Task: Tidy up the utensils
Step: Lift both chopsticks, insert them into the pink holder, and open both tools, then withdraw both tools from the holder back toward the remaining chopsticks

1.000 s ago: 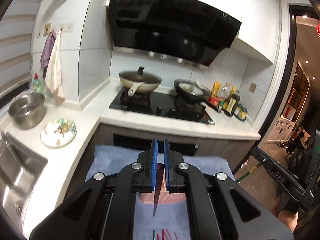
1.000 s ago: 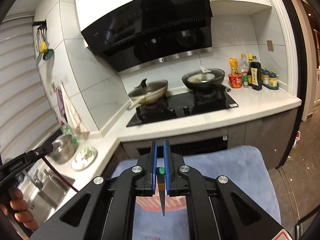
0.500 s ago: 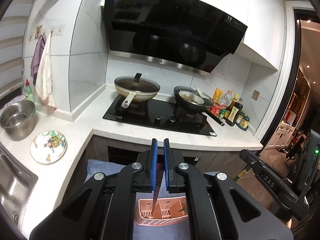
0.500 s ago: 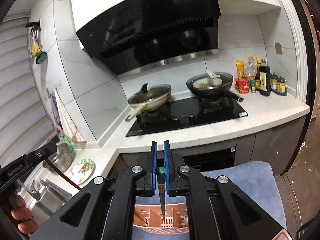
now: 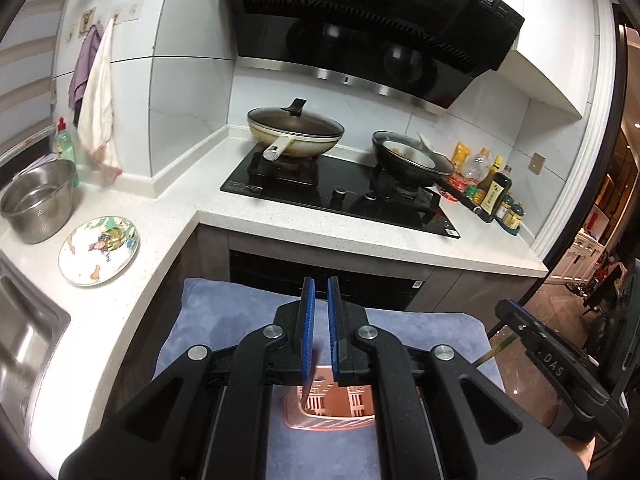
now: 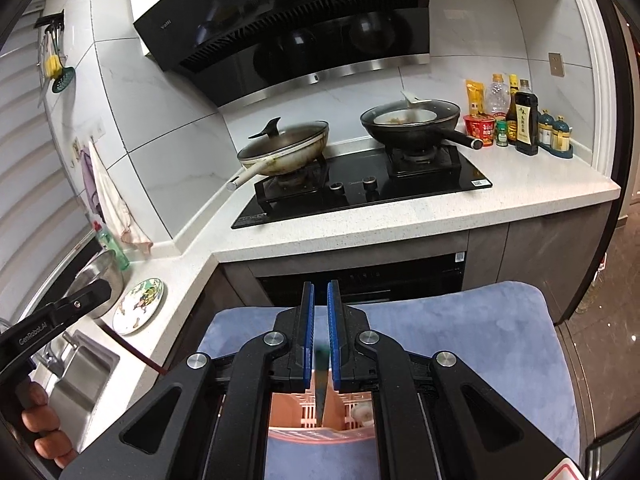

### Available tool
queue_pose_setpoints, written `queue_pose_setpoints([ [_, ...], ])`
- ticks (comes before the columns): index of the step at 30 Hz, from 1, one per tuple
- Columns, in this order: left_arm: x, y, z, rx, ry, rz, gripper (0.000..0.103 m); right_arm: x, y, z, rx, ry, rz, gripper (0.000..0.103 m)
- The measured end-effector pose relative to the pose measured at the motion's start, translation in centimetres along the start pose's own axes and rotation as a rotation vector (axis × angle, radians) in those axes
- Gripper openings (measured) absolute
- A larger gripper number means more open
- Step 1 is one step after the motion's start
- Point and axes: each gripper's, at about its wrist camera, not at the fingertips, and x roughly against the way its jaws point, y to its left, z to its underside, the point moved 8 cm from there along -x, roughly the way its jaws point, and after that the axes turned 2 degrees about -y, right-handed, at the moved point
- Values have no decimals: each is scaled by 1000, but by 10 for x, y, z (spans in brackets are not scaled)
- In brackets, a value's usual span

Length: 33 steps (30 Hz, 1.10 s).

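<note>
A pink slotted utensil holder (image 5: 332, 408) stands on a blue-grey cushion (image 5: 224, 312), below both grippers; it also shows in the right wrist view (image 6: 304, 416). My left gripper (image 5: 321, 320) has its jaws slightly parted around a thin dark utensil (image 5: 307, 388) that hangs by the left pad, tip in the holder. My right gripper (image 6: 321, 316) has its jaws slightly parted around a green-topped utensil (image 6: 320, 384) that points down into the holder. Whether either utensil is still pinched is unclear.
A white counter (image 5: 360, 236) carries a black hob with a lidded wok (image 5: 296, 128) and a black pan (image 5: 412, 160). Sauce bottles (image 5: 492, 188) stand at the right. A patterned plate (image 5: 98, 250), steel pot (image 5: 38, 204) and sink (image 5: 24, 344) are at the left.
Both grippers have moved over the pink holder, which has come into view beneath them. Both utensil tips now reach into it. The right utensil looks blurred and lower.
</note>
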Motion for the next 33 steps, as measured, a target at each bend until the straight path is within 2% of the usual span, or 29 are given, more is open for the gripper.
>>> queue_pose_setpoints([
  [1,1,2,2,-3,0,-11,8,1,-1,1,1,2,3,12],
  [3,2,3,6,-11,8,-21,18,4,-3,3,2,3,12,18],
  [5,5,7,9,-10,4,-36,30,8,-5,5,-3,-3,16,29],
  [7,8,8,12,-10,4,-41,32,14,-7,6,-6,-10,21,31],
  [18,31,12,44,-36,26,-65,34,49,-8,37,10,5,22,40],
  [20,35,12,51,-45,32,-69,34,56,-7,50,17,16,23,46],
  [33,71,8,120,-101,82,-77,36,108,-13,132,10,90,15,47],
])
